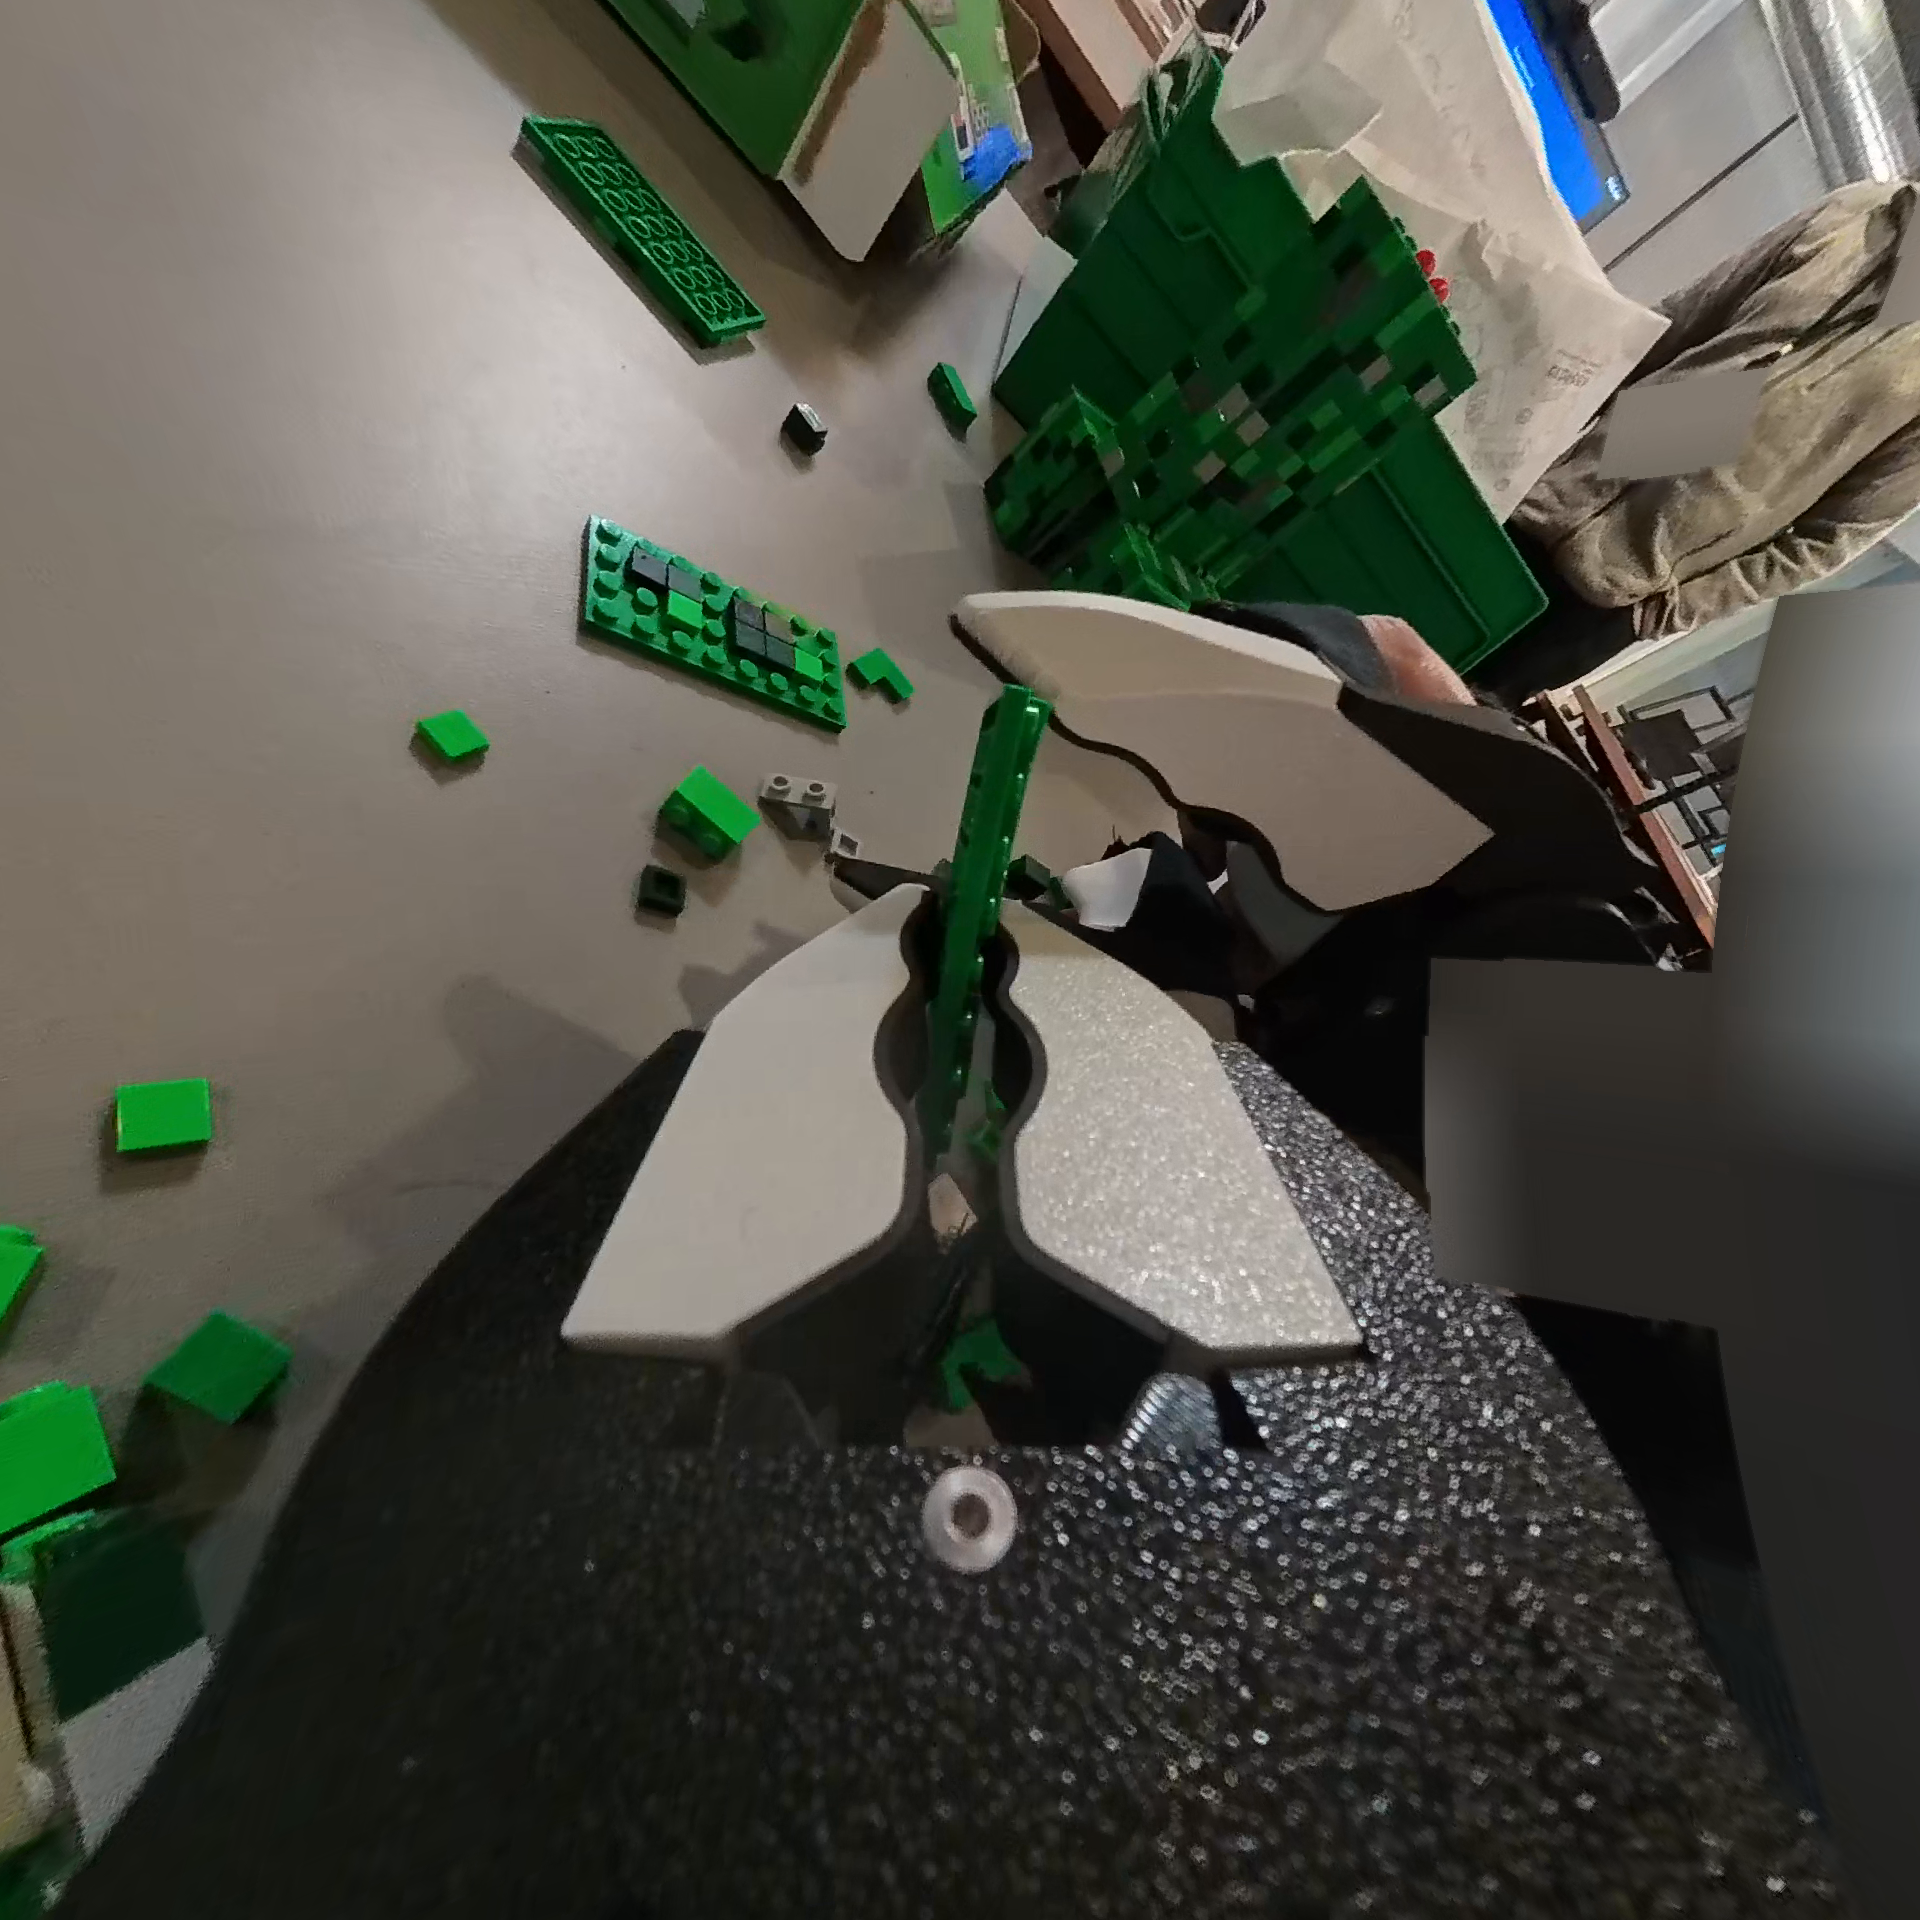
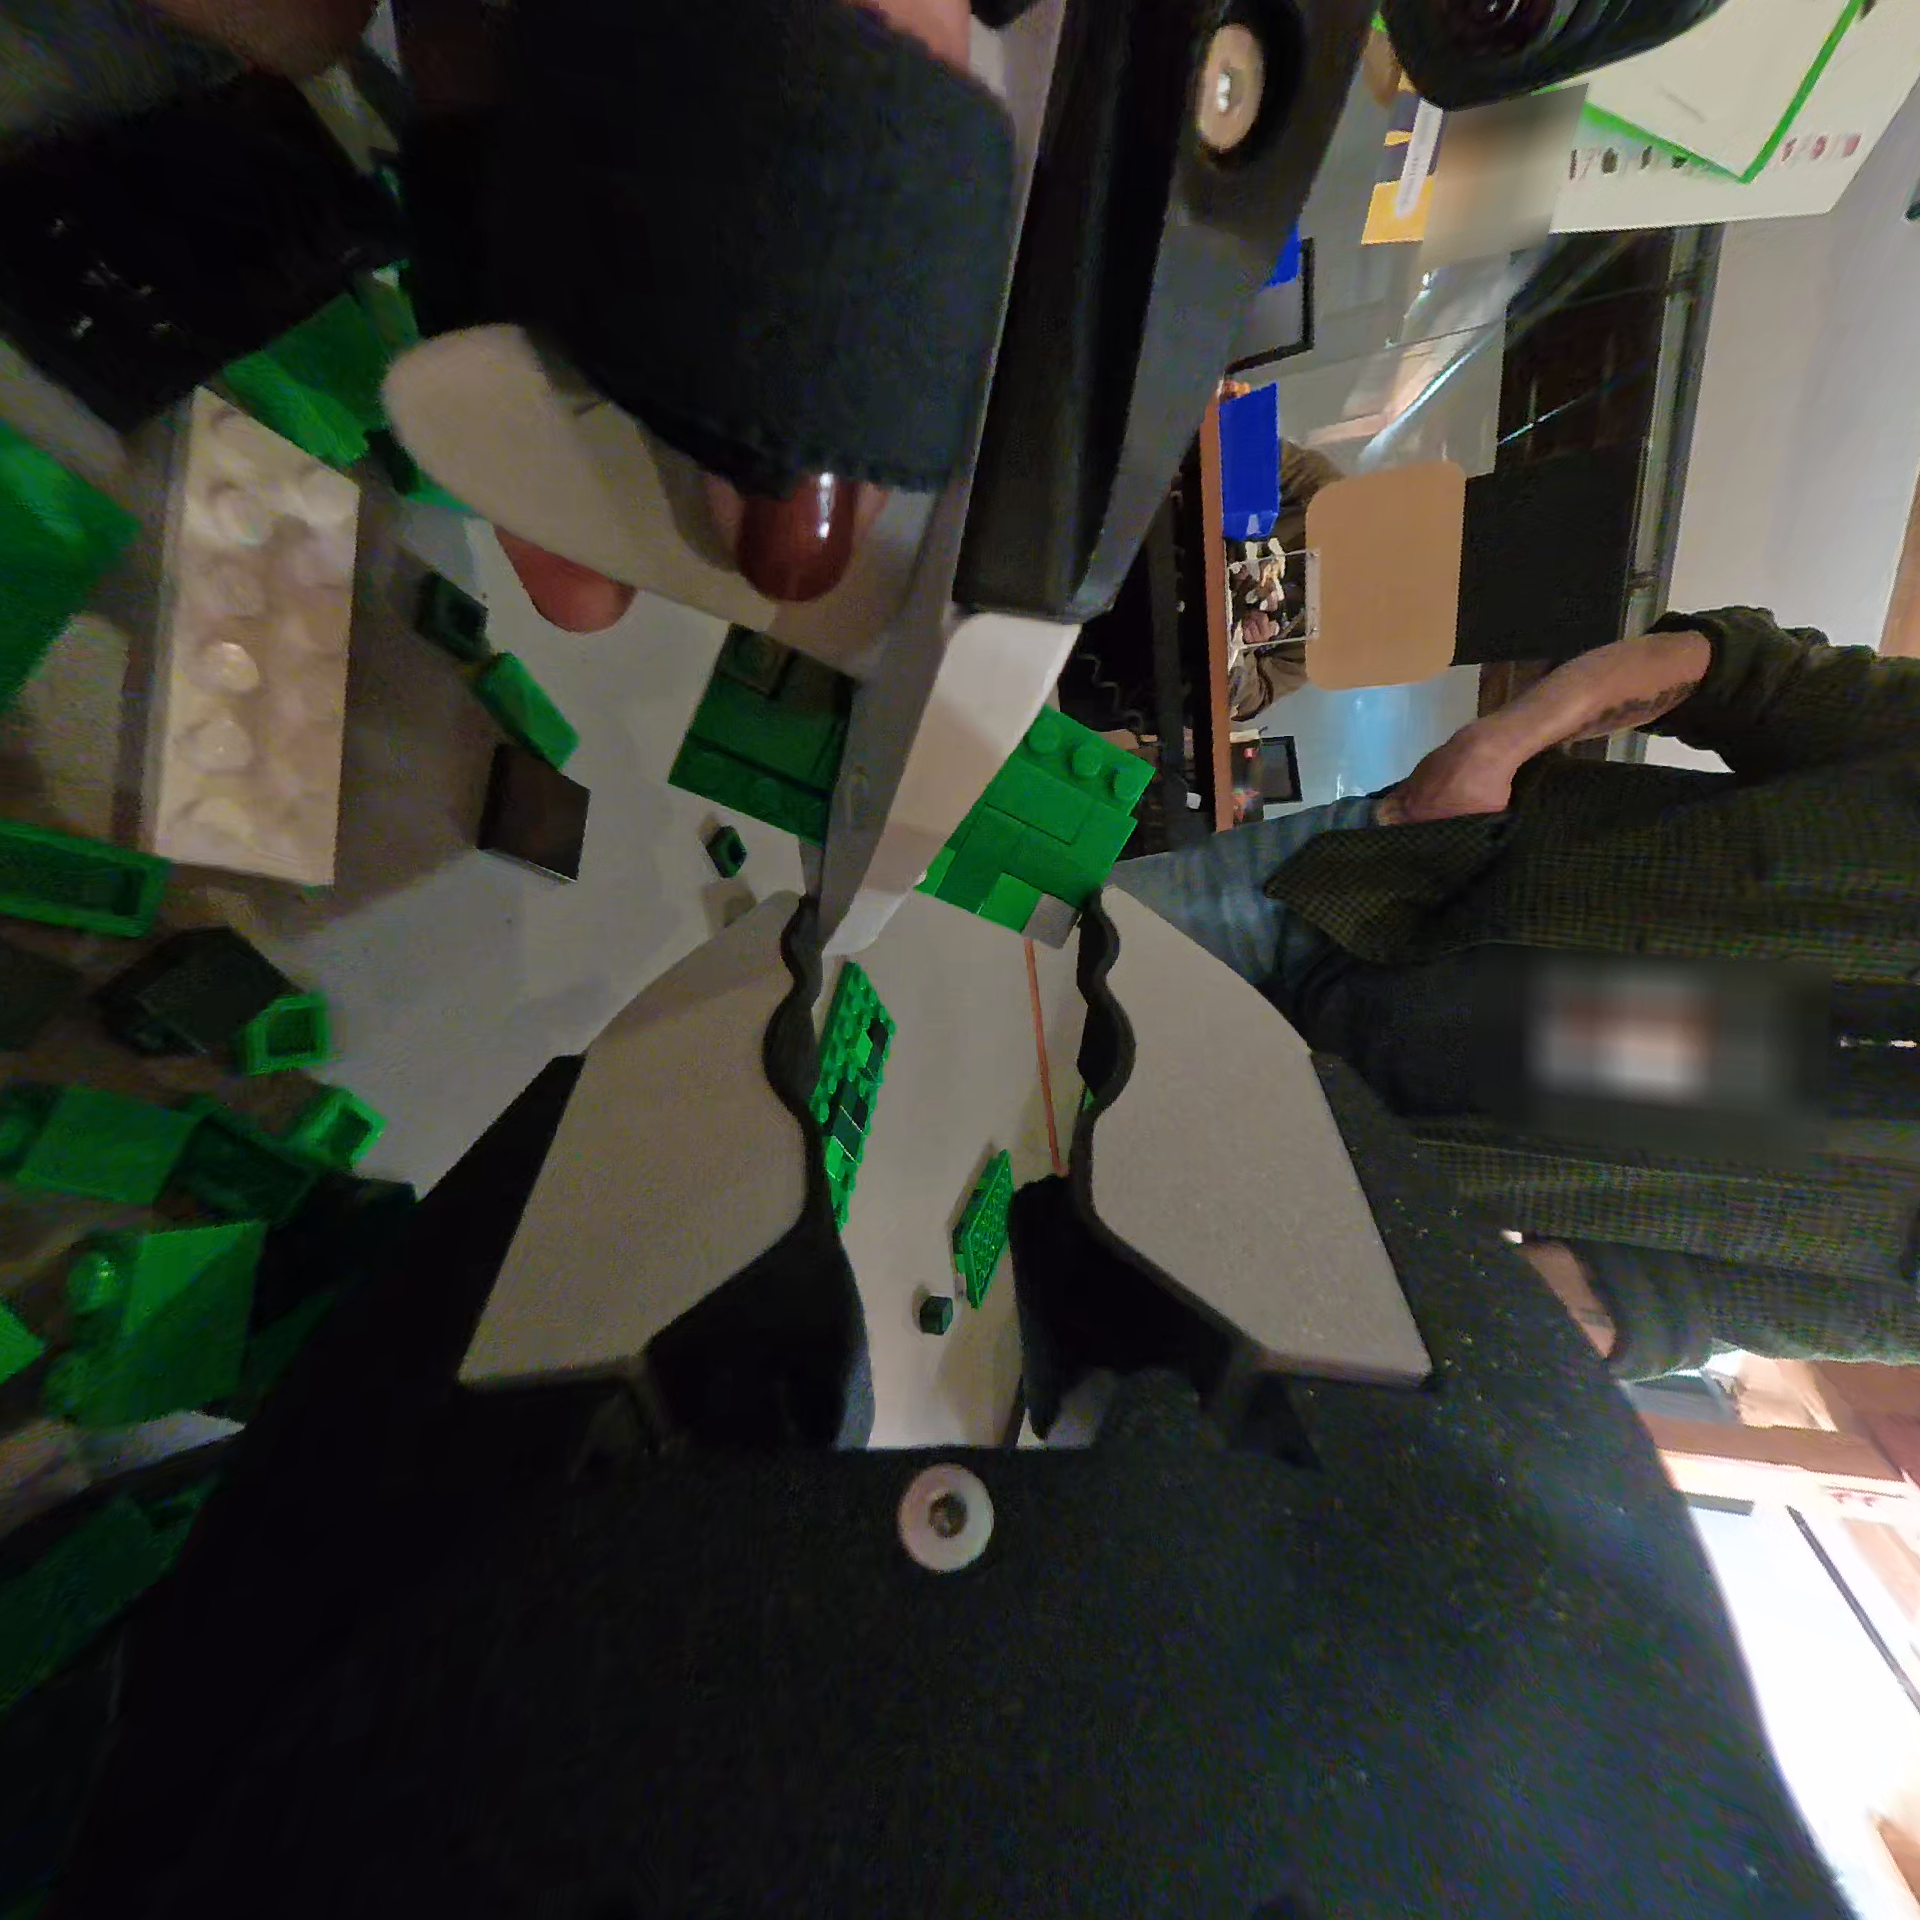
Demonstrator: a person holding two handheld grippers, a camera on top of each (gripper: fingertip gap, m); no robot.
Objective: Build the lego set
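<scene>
The left gripper (image 1: 961, 997) has its pale, wavy-edged fingers pinched tight on a thin studded green plate (image 1: 987, 883), held edge-up above the grey table (image 1: 260, 520). The right gripper (image 2: 940, 1049) has its fingers spread wide, gripping nothing (just table showing between them). Farther out, a green plate with dark tiles (image 1: 712, 623) lies flat among loose glossy green bricks, with a green bin (image 1: 1247, 343) of built pieces behind.

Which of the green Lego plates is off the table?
The green plate clamped edge-on in the left tongs. The tiled plate and the upside-down plate both lie flat on the table.
</scene>
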